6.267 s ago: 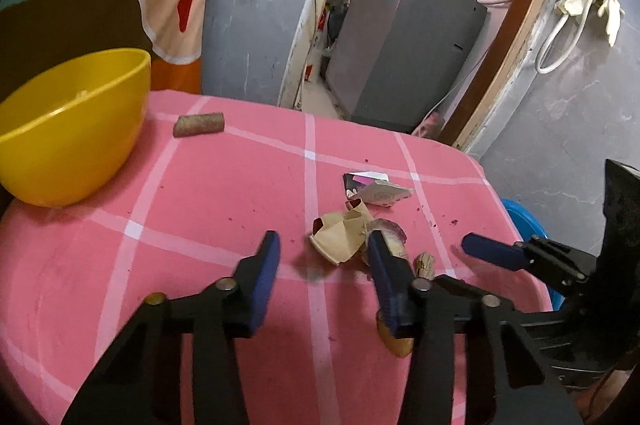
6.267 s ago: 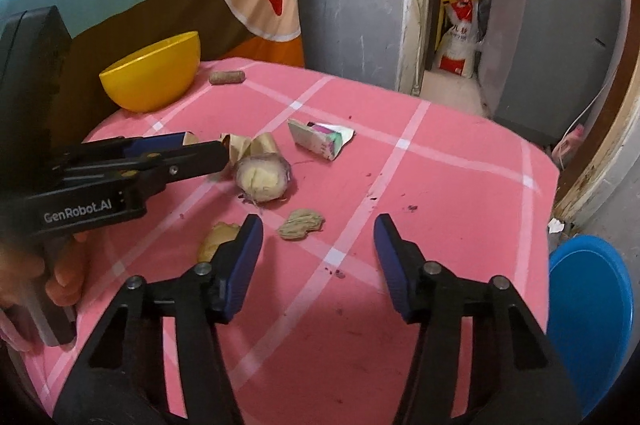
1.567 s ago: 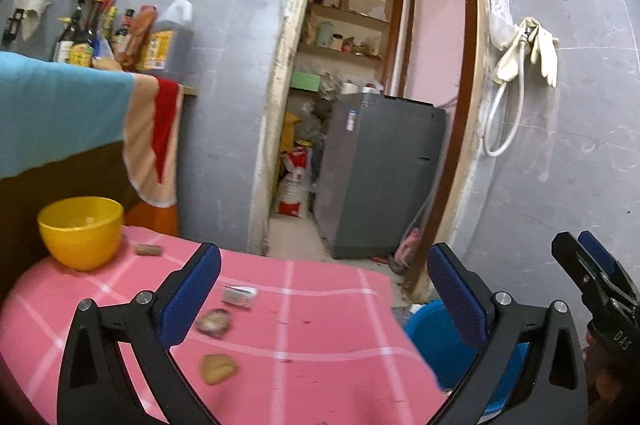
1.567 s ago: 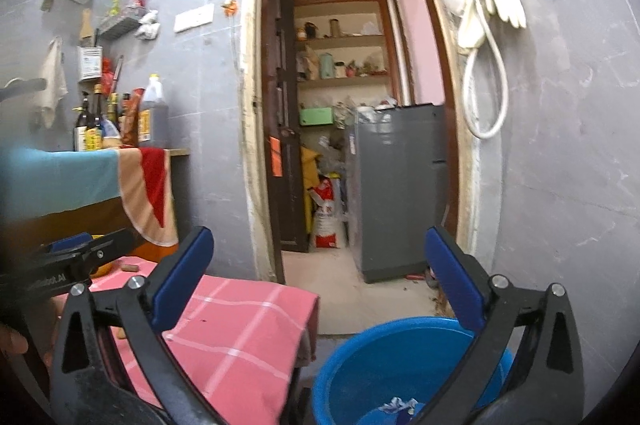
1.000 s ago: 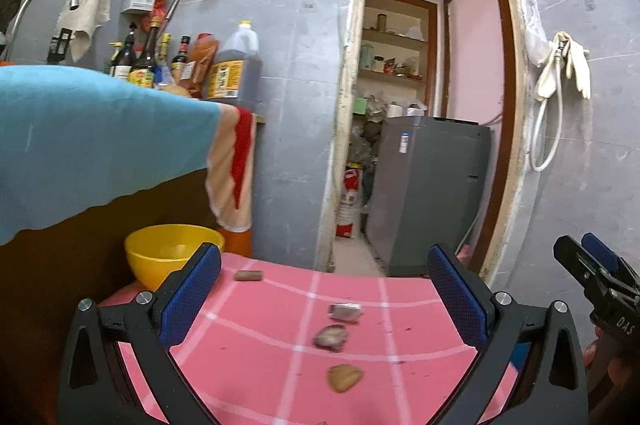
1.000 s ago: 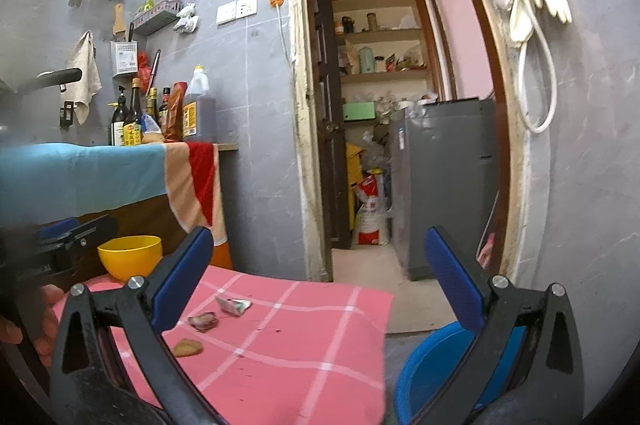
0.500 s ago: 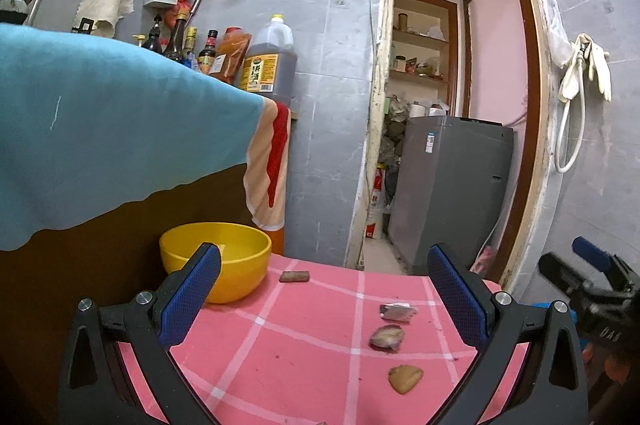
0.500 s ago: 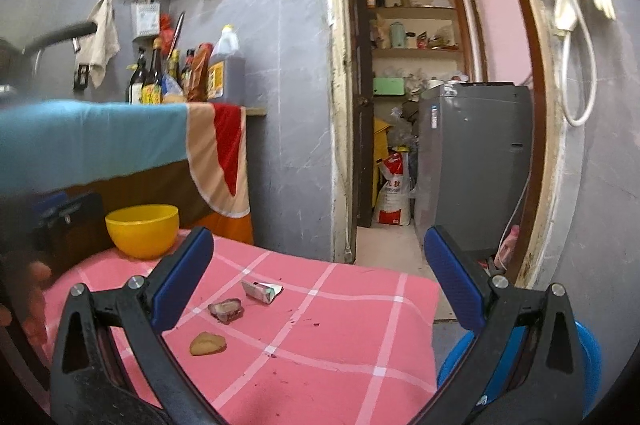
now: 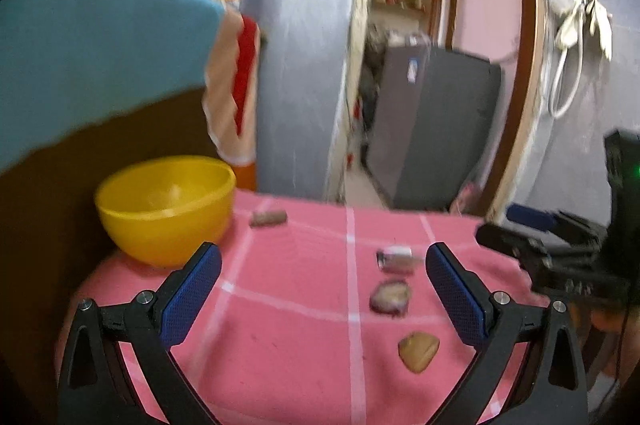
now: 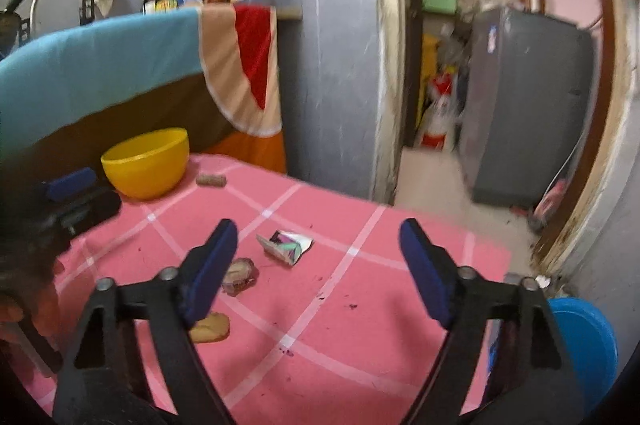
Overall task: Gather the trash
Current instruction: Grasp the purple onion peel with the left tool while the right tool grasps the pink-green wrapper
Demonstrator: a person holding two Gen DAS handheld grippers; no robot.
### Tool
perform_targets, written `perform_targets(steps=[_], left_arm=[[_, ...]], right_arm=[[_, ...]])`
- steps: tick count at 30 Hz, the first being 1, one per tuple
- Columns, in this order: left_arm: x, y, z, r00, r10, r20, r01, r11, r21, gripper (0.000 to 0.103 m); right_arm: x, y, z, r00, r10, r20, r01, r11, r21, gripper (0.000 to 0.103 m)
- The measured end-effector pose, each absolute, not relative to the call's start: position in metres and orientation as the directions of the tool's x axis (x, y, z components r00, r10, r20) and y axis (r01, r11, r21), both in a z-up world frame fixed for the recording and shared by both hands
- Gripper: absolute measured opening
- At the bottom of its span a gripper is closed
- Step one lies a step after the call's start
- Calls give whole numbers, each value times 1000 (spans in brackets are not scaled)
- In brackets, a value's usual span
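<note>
On the pink checked tablecloth (image 9: 288,309) lie a torn printed wrapper (image 9: 395,258) (image 10: 289,245), a purplish peel (image 9: 390,297) (image 10: 239,276), a tan peel (image 9: 418,350) (image 10: 210,329) and a brown cork-like piece (image 9: 268,217) (image 10: 211,179). My left gripper (image 9: 320,289) is open and empty above the near part of the table, the scraps ahead and to its right. My right gripper (image 10: 318,271) is open and empty, with the wrapper between its fingers farther on and the peels by its left finger. A blue bin (image 10: 584,341) stands at the table's right.
A yellow bowl (image 9: 166,205) (image 10: 146,161) sits at the table's back left. A teal and brown cloth (image 10: 100,65) hangs behind it. A doorway with a grey appliance (image 10: 524,105) lies beyond. The right gripper shows at the right of the left wrist view (image 9: 552,249).
Both grippers have tilted down and come closer over the table; the scraps now look larger and nearer. Both stay open and empty.
</note>
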State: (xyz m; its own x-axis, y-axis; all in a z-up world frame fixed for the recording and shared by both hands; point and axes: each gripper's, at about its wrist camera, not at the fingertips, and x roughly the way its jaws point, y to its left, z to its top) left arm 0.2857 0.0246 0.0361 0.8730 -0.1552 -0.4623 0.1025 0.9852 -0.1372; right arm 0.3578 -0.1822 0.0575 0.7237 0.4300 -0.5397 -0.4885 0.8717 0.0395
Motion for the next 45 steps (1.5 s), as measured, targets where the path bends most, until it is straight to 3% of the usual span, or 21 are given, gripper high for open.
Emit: perform_targets(steps=[9,14,20,27,42,45], left_arm=[[318,7,9,714,-287,-639,212,958,-193,61],[329,-6,1,640,-320,-698,258,946,-196,52],[339,-18,-7,580,-344,-738,283,935,-214,49],[345,-24,-8,558,-338,-758,289,935,-204,28],[344,2,-8,591,-261,-763,209,963,-168,27],[344,2,-9,584,-264,-768,211,963,-171,29]], right_arm=[[389,-168,34,572,457,-681,-545,832,101,54],[398,-162,26,533,453,-715,-552,826,112,48],[405,-164,20,509,467,-724,-545,825,150,44],[409,-163,19,492,477,-729,-547,820,167,43],[416,-141,9,429,474,-769,-589,792,159,43],[418,-135,7,417,478,-773,-596,786,164,39]])
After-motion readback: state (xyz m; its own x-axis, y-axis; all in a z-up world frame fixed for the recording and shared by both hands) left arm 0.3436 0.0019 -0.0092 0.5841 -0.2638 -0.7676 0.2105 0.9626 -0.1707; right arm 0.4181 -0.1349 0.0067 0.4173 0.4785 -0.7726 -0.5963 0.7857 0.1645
